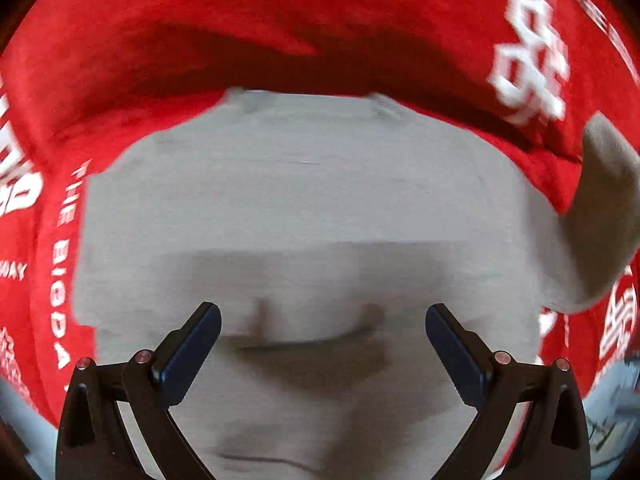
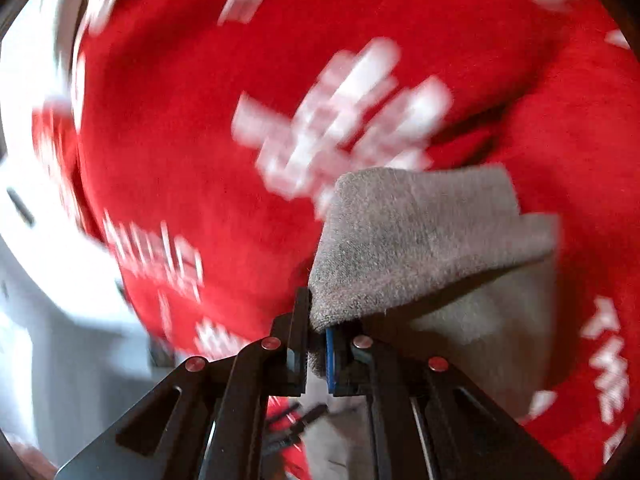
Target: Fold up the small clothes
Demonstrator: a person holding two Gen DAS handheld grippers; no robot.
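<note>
A small grey knit garment lies spread on a red cloth with white print. My left gripper is open just above the garment's near part, its jaws wide apart and empty. The garment's right corner is lifted and folded over. In the right wrist view my right gripper is shut on that grey corner and holds it up off the red cloth. The view is blurred by motion.
The red printed cloth covers the surface under and around the garment. A white surface shows past the cloth's left edge in the right wrist view. A pale blue-grey area shows at the lower right of the left wrist view.
</note>
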